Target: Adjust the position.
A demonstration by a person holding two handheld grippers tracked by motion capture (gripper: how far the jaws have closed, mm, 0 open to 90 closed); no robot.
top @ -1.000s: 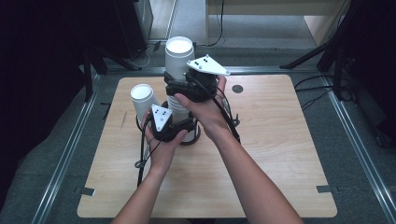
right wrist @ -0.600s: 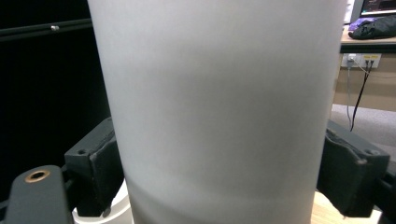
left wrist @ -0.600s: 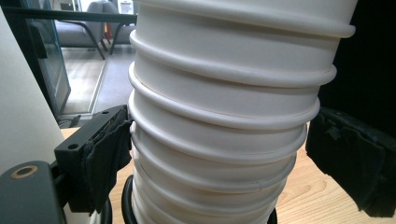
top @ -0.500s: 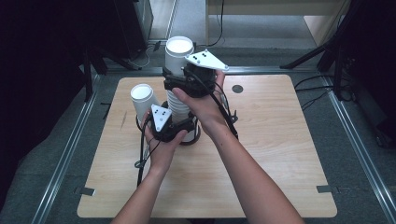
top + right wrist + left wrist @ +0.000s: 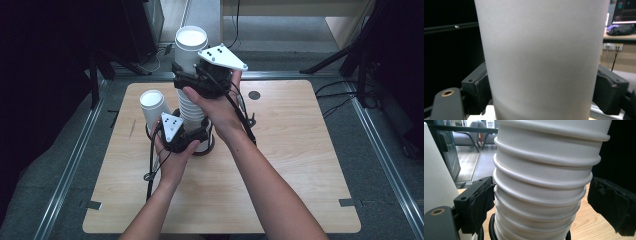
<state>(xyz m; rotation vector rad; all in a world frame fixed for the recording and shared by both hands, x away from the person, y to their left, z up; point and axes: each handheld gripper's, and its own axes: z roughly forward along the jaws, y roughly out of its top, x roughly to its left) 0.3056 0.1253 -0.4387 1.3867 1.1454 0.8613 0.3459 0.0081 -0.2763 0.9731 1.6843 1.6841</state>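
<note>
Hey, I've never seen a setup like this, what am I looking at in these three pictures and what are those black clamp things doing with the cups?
No robot here: a person holds a black two-jaw hand gripper in each hand at a light wooden table. The high view looks down from above the person; each of the other two pictures comes from a camera riding on one gripper, looking along its jaws.

On the table stands a tall stack of white ribbed paper cups, with a single white paper cup beside it.

The left gripper sits low around the stack; its left pad touches the cups, the right pad stands clear.

The right gripper has just been closing on the top white cup, and both pads now press its smooth wall, apparently to lift it off.
</note>
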